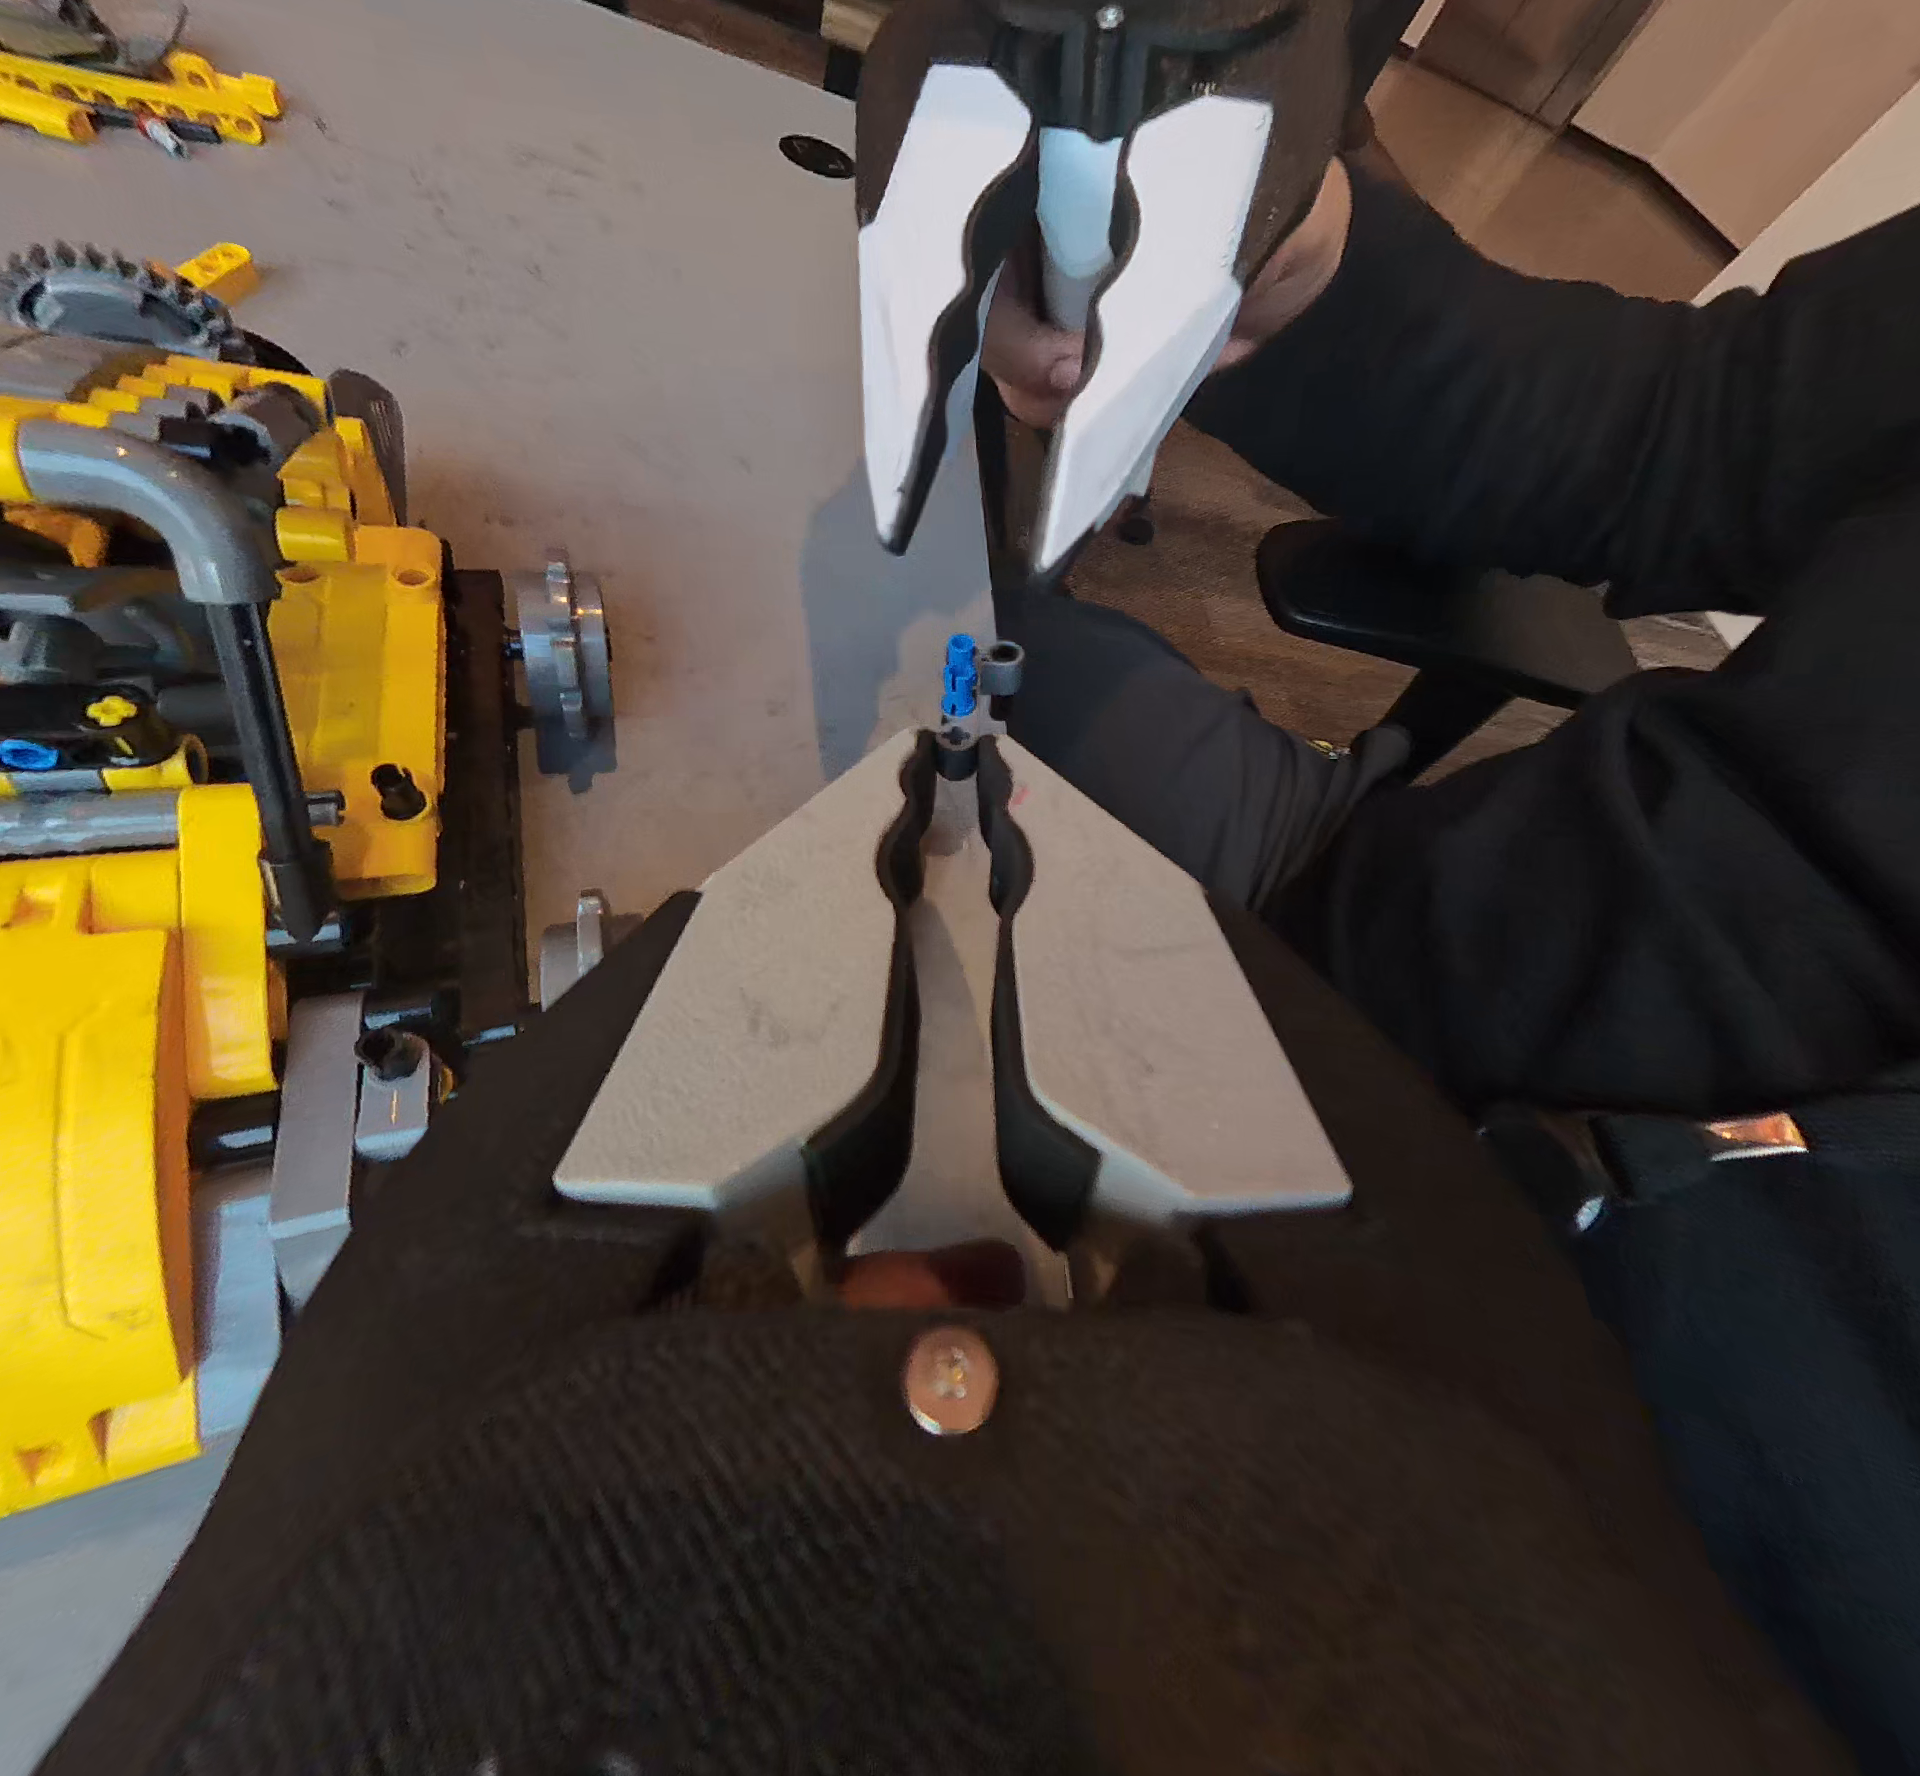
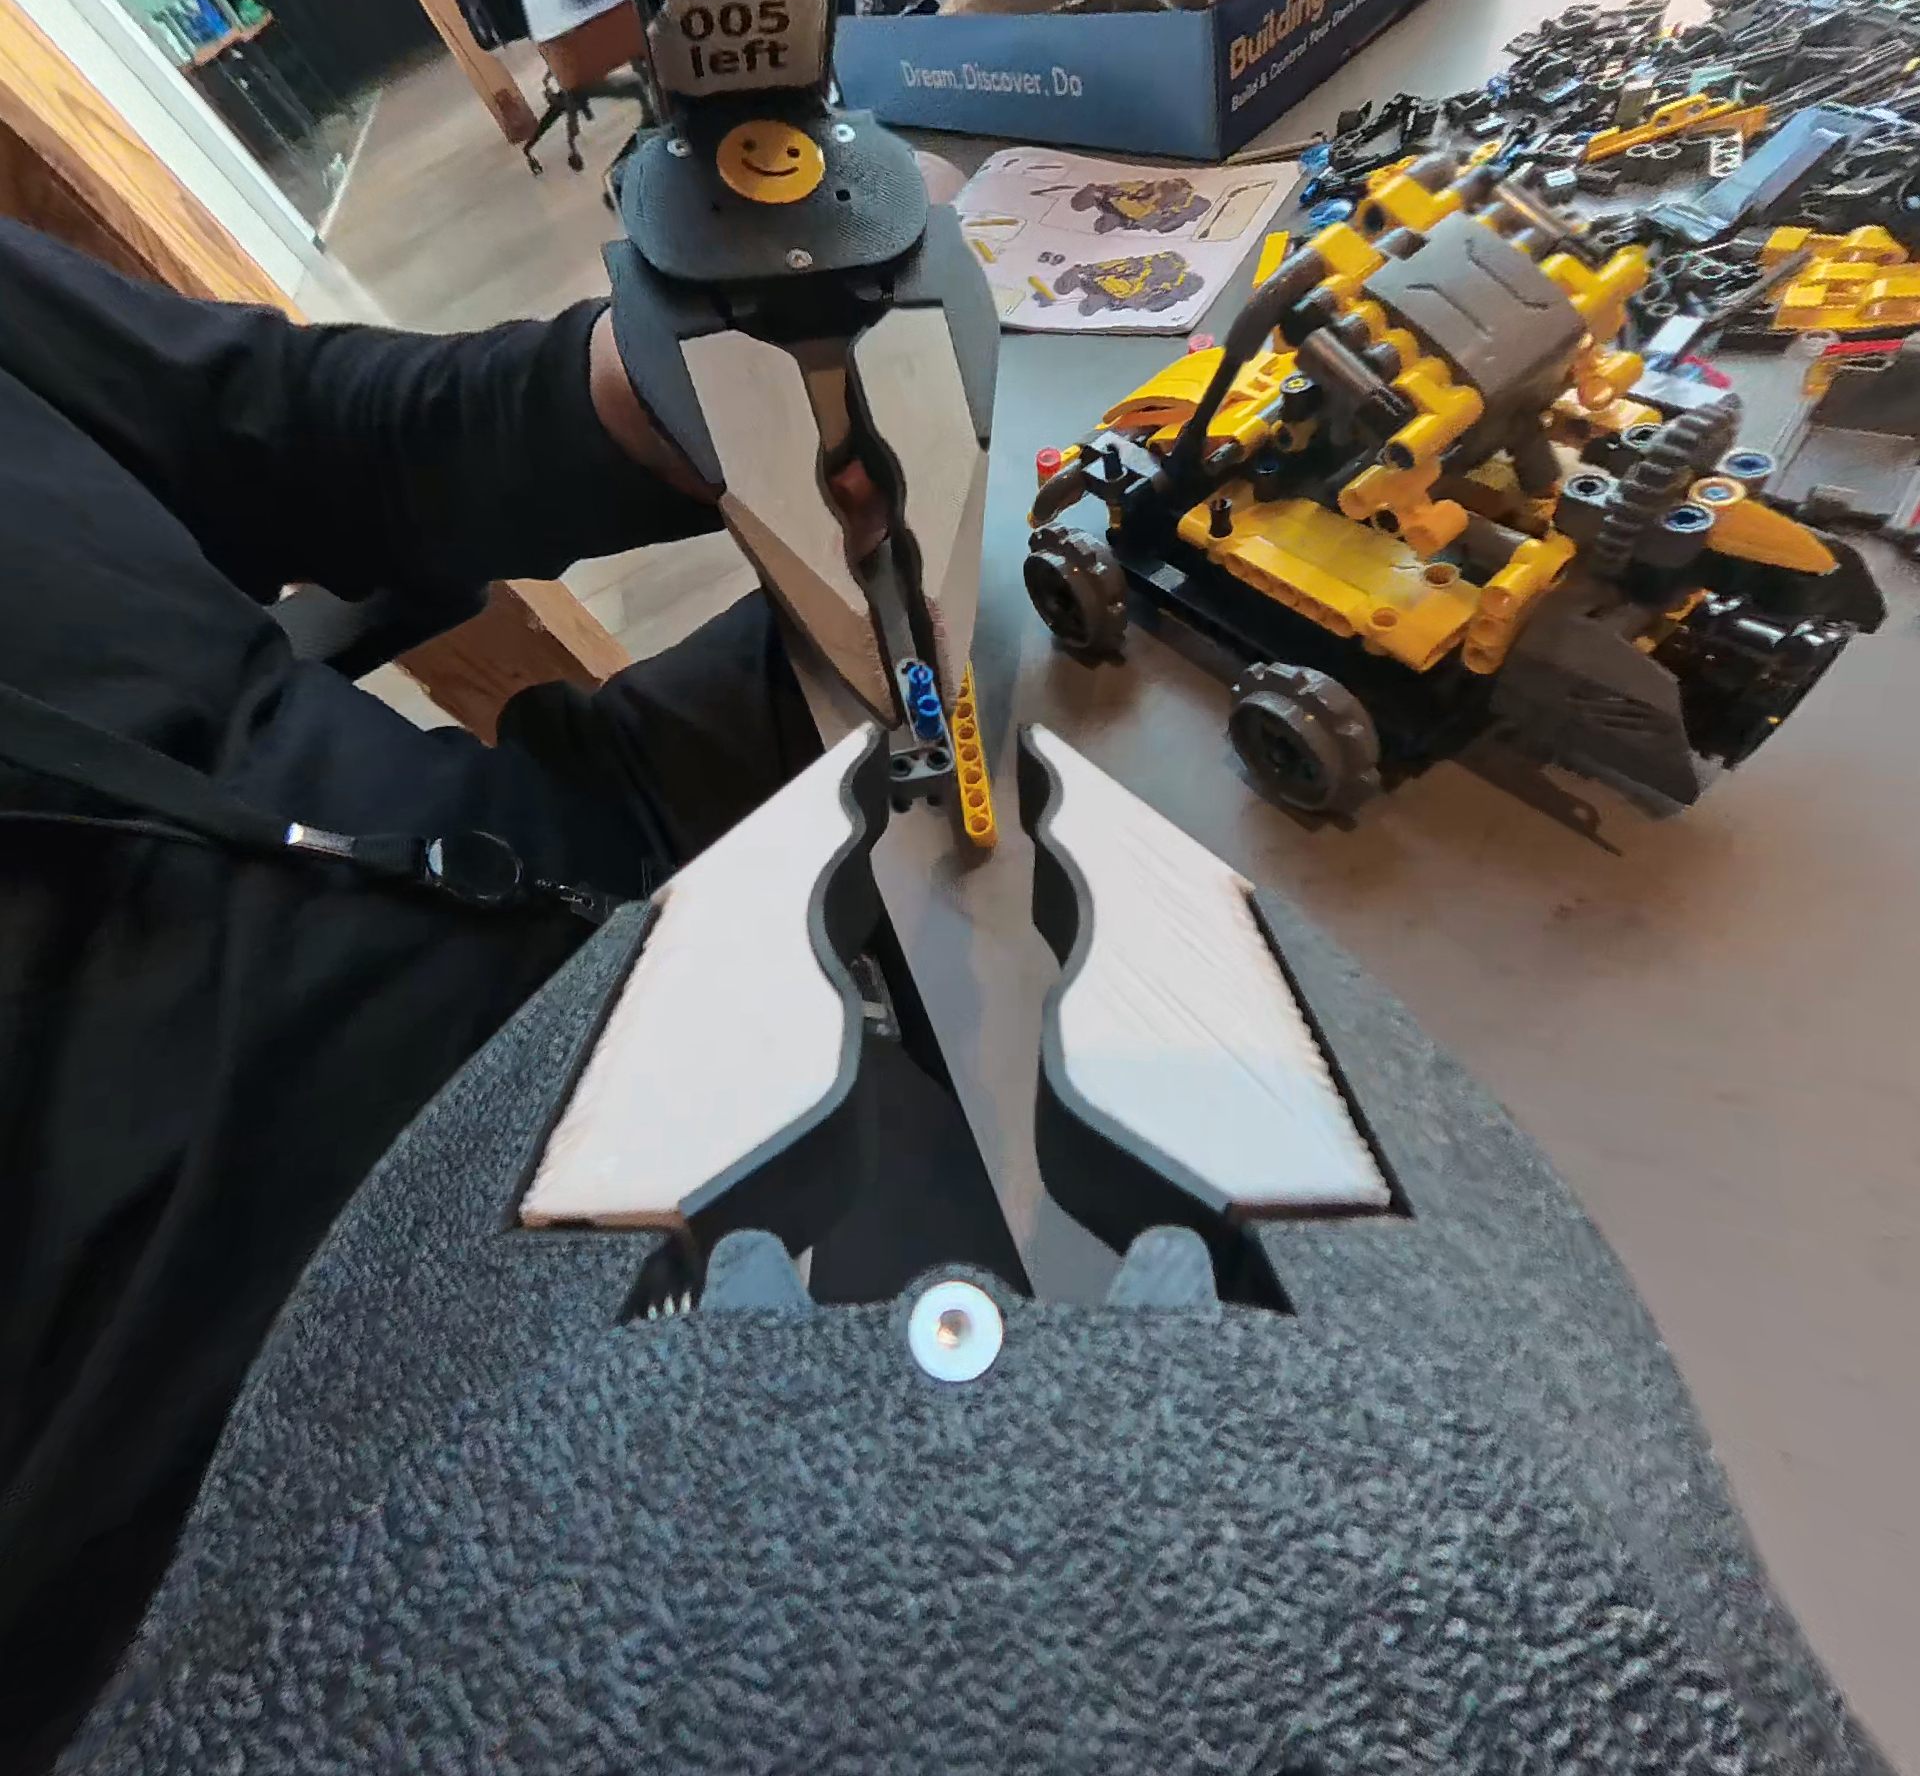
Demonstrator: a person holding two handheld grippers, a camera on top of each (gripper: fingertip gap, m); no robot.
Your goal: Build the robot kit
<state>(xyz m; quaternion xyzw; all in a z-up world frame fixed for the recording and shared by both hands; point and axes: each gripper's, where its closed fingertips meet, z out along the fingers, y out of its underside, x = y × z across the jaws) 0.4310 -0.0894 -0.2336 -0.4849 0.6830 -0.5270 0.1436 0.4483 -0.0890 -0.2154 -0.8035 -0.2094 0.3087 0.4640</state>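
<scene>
Left wrist view: left gripper (image 1: 958, 752) level at the table edge (image 1: 623, 355), jaws clamped on a small grey-and-blue connector piece (image 1: 971, 687). Right gripper (image 2: 951, 750) faces it tip to tip, jaws apart, yellow beam (image 2: 975, 770) between them. Yellow vehicle model (image 2: 1434, 521) stands nearby.

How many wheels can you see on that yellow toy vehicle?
2, in the right wrist view: one wheel at the yellow vehicle's front corner, another farther back on the same side. Others may be hidden.
</scene>
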